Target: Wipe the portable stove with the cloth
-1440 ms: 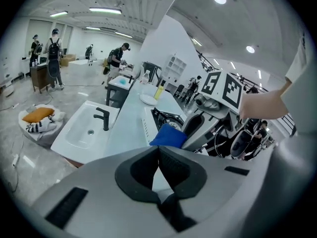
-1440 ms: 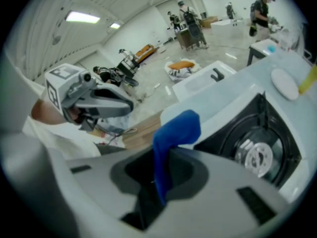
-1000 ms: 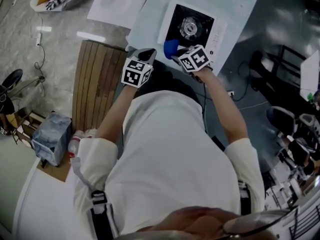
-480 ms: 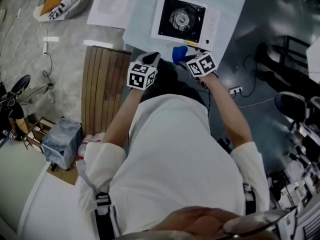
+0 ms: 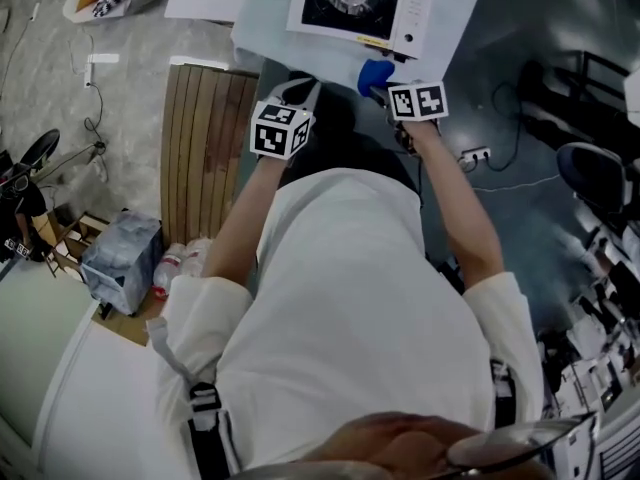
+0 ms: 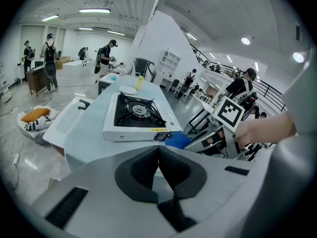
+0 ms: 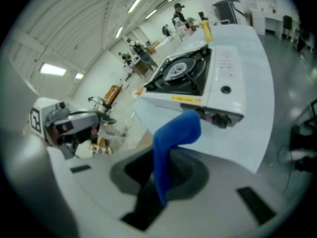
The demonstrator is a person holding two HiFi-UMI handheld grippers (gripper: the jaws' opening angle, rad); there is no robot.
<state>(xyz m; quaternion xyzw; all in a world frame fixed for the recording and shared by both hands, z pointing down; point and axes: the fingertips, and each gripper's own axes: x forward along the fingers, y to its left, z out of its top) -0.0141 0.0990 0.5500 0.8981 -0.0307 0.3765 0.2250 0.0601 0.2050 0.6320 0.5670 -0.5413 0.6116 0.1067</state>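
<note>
Nearest, the left claw [image 6: 159, 155] is closed on nothing, idle and clear of the work. The right claw [image 7: 161, 182] pinches the cloth [image 7: 174, 135], free end aimed at the stove [image 7: 190, 76] beyond on the bench [image 7: 257, 108], ready for wiping

Soft blue cloth [image 7: 172, 139]; glossy white stove [image 5: 365, 3], seemingly enamelled metal.

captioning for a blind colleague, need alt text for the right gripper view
The right gripper has its jaws shut on a blue cloth, which stands up and curls toward the front of a white portable stove on a pale table. The left gripper shows at the left edge.
</note>
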